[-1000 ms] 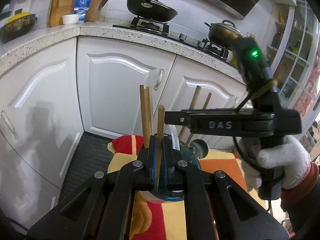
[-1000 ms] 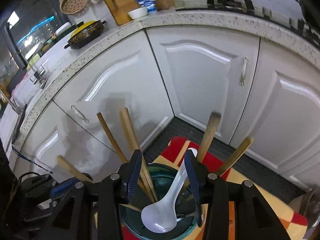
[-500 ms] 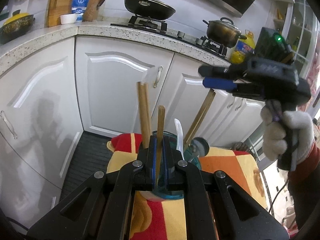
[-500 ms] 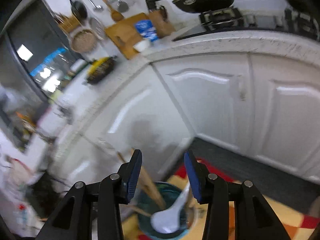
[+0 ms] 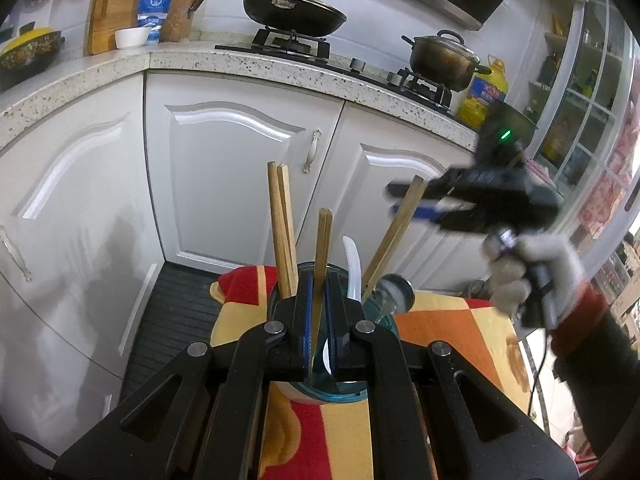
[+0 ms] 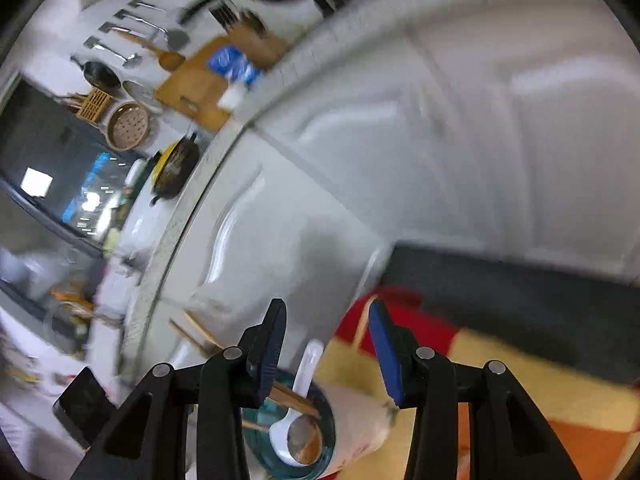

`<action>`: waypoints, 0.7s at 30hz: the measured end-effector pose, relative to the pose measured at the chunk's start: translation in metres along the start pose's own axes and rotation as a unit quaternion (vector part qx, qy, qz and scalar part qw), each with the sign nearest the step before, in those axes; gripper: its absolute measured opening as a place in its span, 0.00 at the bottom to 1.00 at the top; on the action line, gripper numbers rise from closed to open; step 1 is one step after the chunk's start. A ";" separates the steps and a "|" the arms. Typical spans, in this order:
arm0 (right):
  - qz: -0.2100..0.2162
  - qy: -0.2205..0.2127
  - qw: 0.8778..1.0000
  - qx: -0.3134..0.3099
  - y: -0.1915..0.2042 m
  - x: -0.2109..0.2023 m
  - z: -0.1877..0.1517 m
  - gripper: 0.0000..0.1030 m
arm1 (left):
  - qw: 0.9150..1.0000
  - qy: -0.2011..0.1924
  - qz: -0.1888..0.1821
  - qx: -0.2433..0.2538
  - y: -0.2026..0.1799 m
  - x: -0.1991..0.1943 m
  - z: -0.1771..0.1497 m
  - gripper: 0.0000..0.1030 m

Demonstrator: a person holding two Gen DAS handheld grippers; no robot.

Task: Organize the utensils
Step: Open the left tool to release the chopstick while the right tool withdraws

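Left wrist view: the right gripper (image 5: 404, 200), jaws part open and empty, has swung away right of the teal holder (image 5: 280, 300), where the left gripper (image 5: 319, 312) stays clamped on a wooden chopstick (image 5: 323, 240) beside a white spoon (image 5: 352, 256).

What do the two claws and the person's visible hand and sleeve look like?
Both claws, left claw and right claw, have black linkage arms, silver pivot bolts and blue pads. The right one carries a green light; white knit glove, red cuff, dark sleeve.
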State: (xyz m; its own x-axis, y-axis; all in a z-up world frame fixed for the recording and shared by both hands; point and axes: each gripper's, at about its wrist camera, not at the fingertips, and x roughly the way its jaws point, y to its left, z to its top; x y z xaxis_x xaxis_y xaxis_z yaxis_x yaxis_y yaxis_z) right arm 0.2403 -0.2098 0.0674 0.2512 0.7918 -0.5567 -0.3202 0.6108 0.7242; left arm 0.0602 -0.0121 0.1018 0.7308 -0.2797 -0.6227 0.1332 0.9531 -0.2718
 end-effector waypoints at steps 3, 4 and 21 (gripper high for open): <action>0.070 0.028 0.997 0.028 -0.014 0.028 -0.008 0.41 | 1.000 0.008 0.002 0.001 0.000 0.004 0.000 0.04; 0.087 0.034 0.995 0.031 -0.014 0.035 -0.009 0.41 | 1.000 0.011 0.004 0.002 0.000 0.005 0.000 0.04; 0.148 0.081 0.986 0.013 -0.018 0.082 -0.013 0.25 | 1.000 0.021 0.007 0.003 -0.004 0.010 -0.001 0.04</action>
State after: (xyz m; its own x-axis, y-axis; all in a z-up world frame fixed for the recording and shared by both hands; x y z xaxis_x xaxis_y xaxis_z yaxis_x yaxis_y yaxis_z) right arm 0.2542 -0.1560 0.0034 0.0009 0.9268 -0.3756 -0.3330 0.3545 0.8737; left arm 0.0661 -0.0192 0.0964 0.7035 -0.2701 -0.6574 0.1262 0.9577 -0.2584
